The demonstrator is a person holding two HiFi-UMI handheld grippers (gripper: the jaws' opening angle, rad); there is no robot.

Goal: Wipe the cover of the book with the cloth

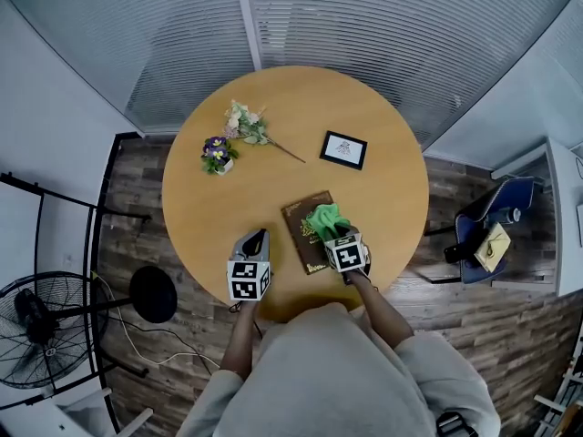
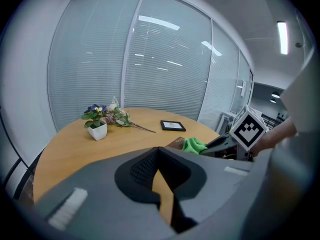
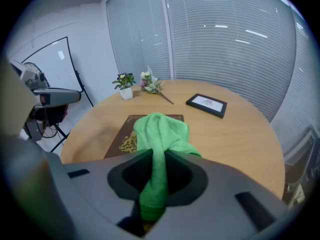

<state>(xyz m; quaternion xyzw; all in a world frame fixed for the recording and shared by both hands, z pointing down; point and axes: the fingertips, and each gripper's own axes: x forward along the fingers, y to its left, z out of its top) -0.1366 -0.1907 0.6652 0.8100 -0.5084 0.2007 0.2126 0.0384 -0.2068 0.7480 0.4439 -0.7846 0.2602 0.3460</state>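
right gripper (image 3: 159,156) pinches cloth (image 3: 161,129), bunched to wipe book (image 3: 119,134), 6 o'clock on table (image 1: 383,198) | left gripper (image 2: 160,151) pressed together, seemingly empty, parked aside, 7 o'clock

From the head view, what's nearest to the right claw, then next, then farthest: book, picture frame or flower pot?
1. Book, right under the right claw.
2. Picture frame, straight ahead.
3. Flower pot, far back left.
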